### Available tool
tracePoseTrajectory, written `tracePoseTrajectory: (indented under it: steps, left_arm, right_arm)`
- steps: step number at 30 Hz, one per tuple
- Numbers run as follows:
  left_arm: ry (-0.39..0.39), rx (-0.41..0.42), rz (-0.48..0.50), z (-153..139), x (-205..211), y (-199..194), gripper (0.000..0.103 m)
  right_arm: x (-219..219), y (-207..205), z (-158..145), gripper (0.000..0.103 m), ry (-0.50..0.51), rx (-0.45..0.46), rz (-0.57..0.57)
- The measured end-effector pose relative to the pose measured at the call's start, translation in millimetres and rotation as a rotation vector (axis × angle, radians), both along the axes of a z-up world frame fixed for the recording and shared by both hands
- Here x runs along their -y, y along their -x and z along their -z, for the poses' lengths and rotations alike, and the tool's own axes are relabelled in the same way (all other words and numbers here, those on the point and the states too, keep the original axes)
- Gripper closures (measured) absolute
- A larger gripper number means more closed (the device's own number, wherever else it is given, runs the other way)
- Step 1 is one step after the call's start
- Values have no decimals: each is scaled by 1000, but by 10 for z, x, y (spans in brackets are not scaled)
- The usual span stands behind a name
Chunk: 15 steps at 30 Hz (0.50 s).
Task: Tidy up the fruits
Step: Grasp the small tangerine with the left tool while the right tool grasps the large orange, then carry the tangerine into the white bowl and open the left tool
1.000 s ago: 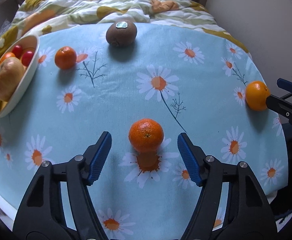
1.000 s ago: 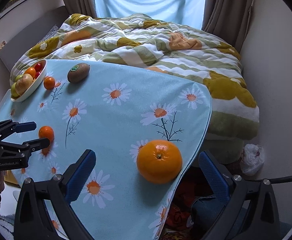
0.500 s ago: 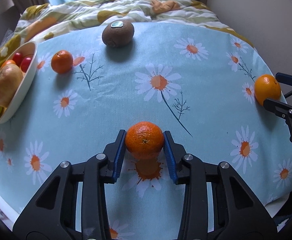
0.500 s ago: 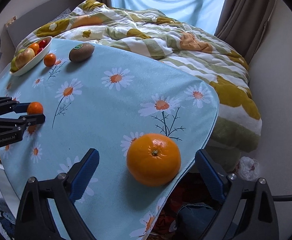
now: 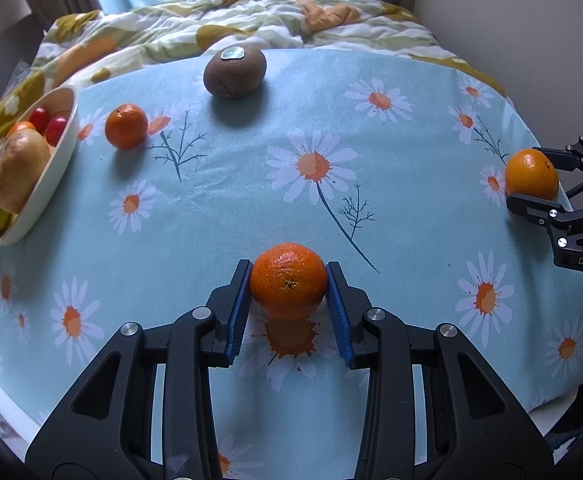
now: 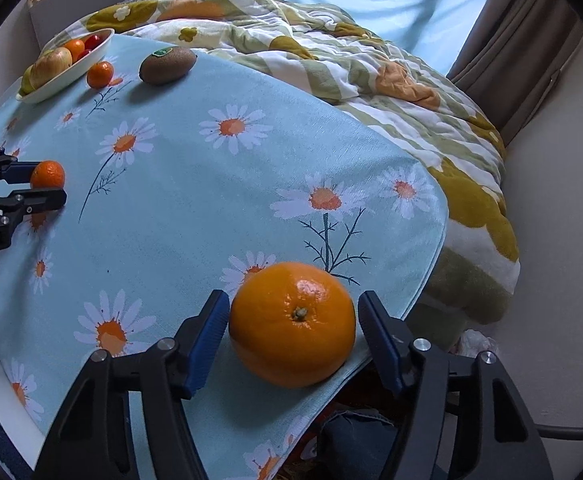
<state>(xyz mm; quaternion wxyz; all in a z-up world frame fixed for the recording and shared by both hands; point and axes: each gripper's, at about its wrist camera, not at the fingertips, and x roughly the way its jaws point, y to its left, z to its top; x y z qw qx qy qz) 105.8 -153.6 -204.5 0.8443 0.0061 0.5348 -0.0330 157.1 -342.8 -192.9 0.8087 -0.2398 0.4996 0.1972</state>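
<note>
Both grippers have closed in since a second ago. On the daisy-printed blue tablecloth (image 5: 219, 208), the white oval fruit bowl (image 5: 57, 176) sits at the far left edge. Big glossy orange (image 6: 292, 323) sits at the cloth's near right edge, right gripper (image 6: 291, 330) narrowing round it, pads not quite touching: a nudge could roll it off. Left gripper (image 5: 288, 300) clamps the small dimpled mandarin (image 5: 288, 279) at the cloth's near middle; squeezing harder risks bruising it.
</note>
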Motion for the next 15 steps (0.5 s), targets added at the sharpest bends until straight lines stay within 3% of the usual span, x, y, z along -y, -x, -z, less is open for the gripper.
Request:
tracePoseTrajectory:
  steps: [6,15]
  left_arm:
    - [10,13,-10,-53,-28,41,61]
    - [33,47,-23,-238,-113,109,61]
  right_arm:
    - [-35,53,28,48,35,2,-24]
    - [-104,137,-170,48,-67,-14,17]
